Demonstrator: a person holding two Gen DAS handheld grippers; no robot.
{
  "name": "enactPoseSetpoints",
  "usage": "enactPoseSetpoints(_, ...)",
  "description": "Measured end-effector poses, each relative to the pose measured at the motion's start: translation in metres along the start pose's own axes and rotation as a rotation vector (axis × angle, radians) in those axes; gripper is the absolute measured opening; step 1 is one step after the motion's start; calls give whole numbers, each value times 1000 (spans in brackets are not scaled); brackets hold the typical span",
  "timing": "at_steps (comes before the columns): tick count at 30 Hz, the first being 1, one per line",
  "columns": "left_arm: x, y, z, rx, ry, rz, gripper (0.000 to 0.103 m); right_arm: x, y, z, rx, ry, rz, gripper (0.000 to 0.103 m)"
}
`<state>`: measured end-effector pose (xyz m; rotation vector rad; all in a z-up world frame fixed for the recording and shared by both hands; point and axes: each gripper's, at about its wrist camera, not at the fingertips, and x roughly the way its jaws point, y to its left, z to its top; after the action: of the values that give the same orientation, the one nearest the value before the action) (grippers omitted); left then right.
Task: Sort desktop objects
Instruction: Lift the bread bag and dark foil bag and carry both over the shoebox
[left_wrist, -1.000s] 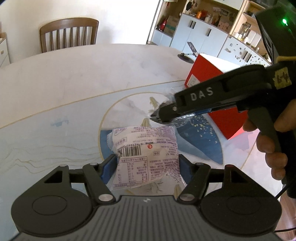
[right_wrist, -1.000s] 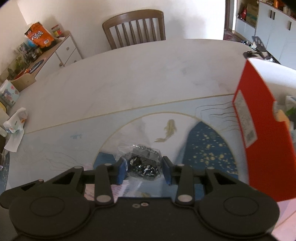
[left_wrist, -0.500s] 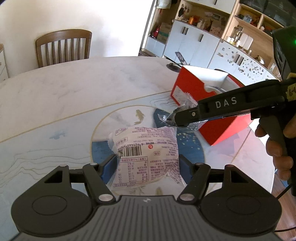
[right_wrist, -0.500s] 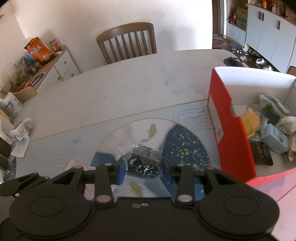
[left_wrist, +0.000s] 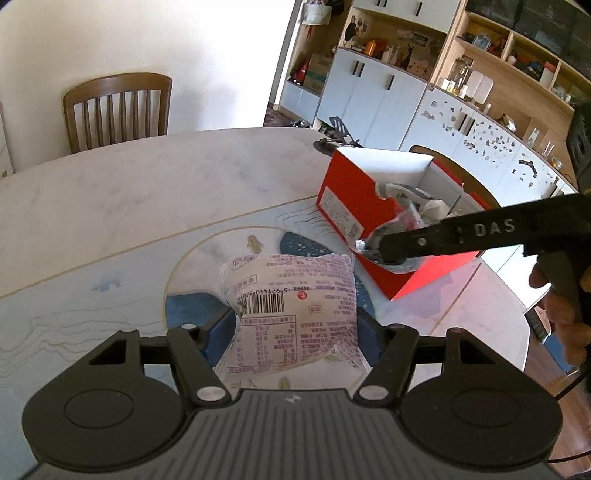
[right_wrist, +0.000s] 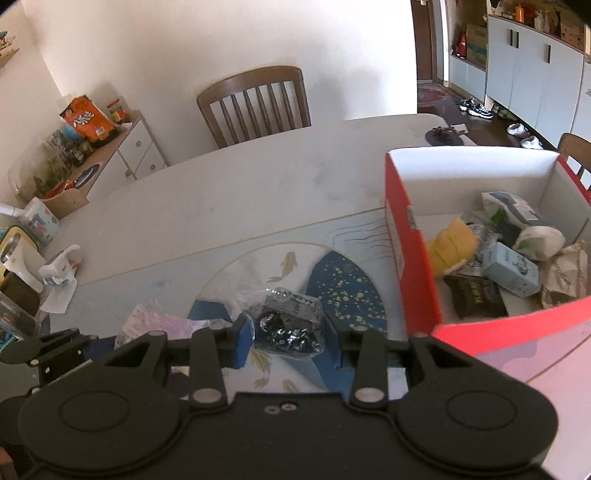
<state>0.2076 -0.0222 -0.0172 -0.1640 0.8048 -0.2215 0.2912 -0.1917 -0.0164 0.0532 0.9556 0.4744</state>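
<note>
A white snack packet (left_wrist: 291, 295) with purple print and a barcode hangs above the table between the blue pads of my left gripper (left_wrist: 293, 317), whose jaws are closing on it. My right gripper (right_wrist: 290, 332) is shut on a small clear bag of dark, shiny pieces (right_wrist: 288, 321). In the left wrist view the right gripper (left_wrist: 373, 247) reaches in from the right, its tip at the near corner of the red box (left_wrist: 347, 206). That open red box (right_wrist: 410, 258) holds several packets and a yellow plush toy (right_wrist: 448, 243).
The round white table (left_wrist: 147, 192) has a printed mat (right_wrist: 343, 280) under both grippers. A wooden chair (right_wrist: 255, 103) stands at the far side. Tissues and a white bottle (right_wrist: 55, 269) lie at the table's left edge. Cabinets (left_wrist: 388, 96) line the right wall.
Both grippers have risen with their packets. The right gripper has carried its bag to the right, up to the red box, whose inside has come into view.
</note>
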Motion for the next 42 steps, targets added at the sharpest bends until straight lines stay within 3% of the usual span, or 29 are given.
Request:
enactPoseSetpoints(17,9,-51,30,53,-16,-51,68,-54,-54,-6,16,-36,-12,39)
enactPoseSetpoints(42,71,-146,79,126,-25,-81,68,-78,-158,18,11,-70,-50,39)
